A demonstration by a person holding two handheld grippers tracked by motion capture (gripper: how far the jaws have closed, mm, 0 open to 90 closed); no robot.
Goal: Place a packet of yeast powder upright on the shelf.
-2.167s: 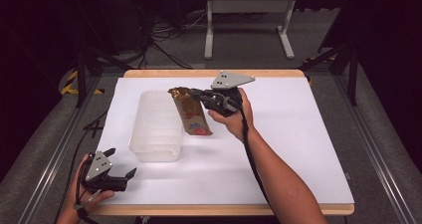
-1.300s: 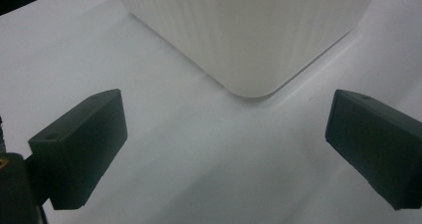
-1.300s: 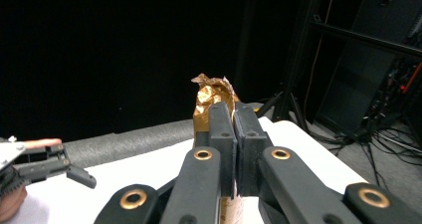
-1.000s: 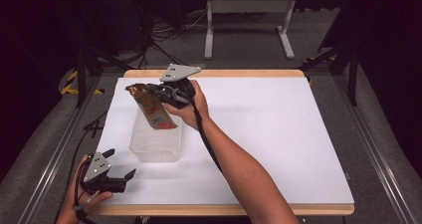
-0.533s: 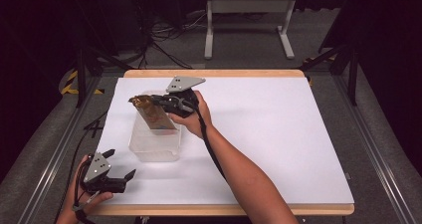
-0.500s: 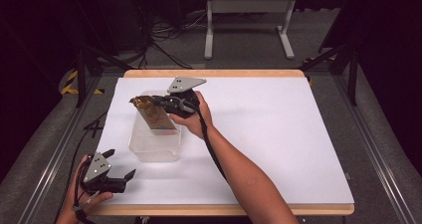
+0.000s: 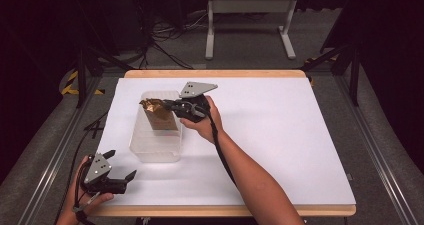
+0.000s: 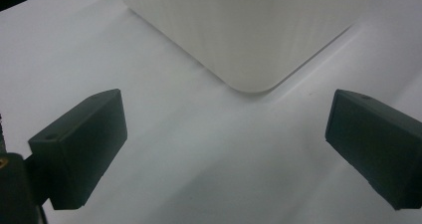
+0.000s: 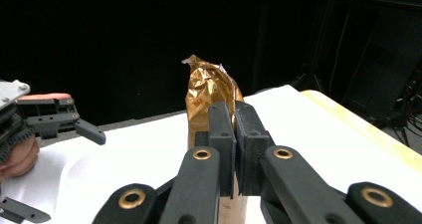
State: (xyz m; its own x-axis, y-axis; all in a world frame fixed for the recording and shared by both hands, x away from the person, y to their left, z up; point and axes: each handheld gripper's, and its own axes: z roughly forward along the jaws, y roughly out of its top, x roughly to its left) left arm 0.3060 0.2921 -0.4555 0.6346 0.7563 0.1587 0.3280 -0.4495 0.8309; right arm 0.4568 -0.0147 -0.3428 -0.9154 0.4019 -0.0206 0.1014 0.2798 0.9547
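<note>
- Gold-brown foil packet [image 7: 159, 116]: crinkled, held upright over the clear plastic container [image 7: 156, 135], its lower end inside the container's rim and its twisted top above it; in the right gripper view the packet [image 9: 209, 92] rises just beyond the jaws. Whether its lower end touches the container floor cannot be told.
- Right gripper [image 7: 172, 105]: jaws together, clamped on the packet's edge; the right gripper view shows the two black pads [image 9: 221, 129] pressed nearly flat with the foil between them [image 9: 233, 134].
- Container: ribbed, translucent, open-topped, standing on the white table cover [image 7: 280, 135] left of centre; its rounded corner fills the top of the left gripper view [image 8: 249, 40].
- Left gripper [image 7: 122, 166]: jaws apart, holding nothing, resting near the table's front-left corner, near the container but not touching it [image 8: 224, 144].
- Progress, as judged: the pick-up and carry appear done and the packet is part-way in; what remains is to lower it fully, release, and draw the right gripper clear.
</note>
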